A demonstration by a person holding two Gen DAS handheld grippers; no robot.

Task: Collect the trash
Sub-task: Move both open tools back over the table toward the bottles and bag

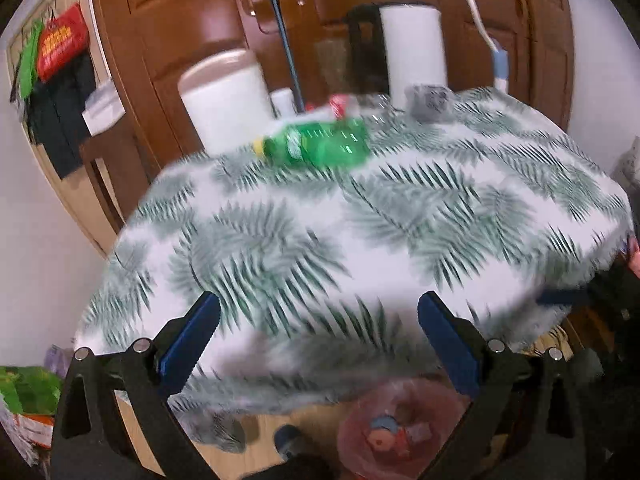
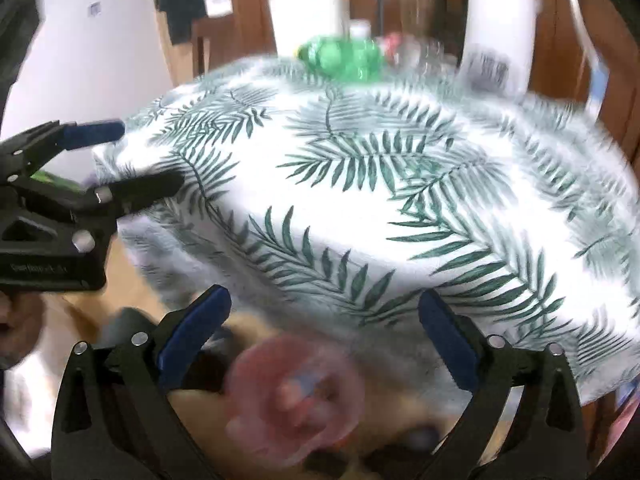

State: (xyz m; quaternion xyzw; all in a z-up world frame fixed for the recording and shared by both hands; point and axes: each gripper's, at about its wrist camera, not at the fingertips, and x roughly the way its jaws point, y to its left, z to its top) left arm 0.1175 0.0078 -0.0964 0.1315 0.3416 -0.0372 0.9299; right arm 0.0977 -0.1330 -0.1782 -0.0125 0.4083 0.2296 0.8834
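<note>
Between grabs — both grippers are empty and poised over the near edge of the table (image 1: 400,220), which wears a fern-print cloth.

Left gripper (image 1: 318,330): jaws spread wide, nothing between the blue pads. Far ahead of it and slightly left, at the table's back edge, lies a green bottle (image 1: 316,144) on its side, yellow cap pointing left. Just right of the bottle there looks to be a clear bottle (image 1: 360,106) with a red label — blurred, can't confirm.

Right gripper (image 2: 324,322): jaws also fully apart, empty. Directly below and just behind its tips sits the pink bin (image 2: 292,396) on the floor, some scraps already in it.

Judgement: a drop-off looks done and the next pick is up. The next move calls for a long forward reach across the table to the green bottle, jaws lined up across its body, not its length, since it lies flat and may roll.
</note>
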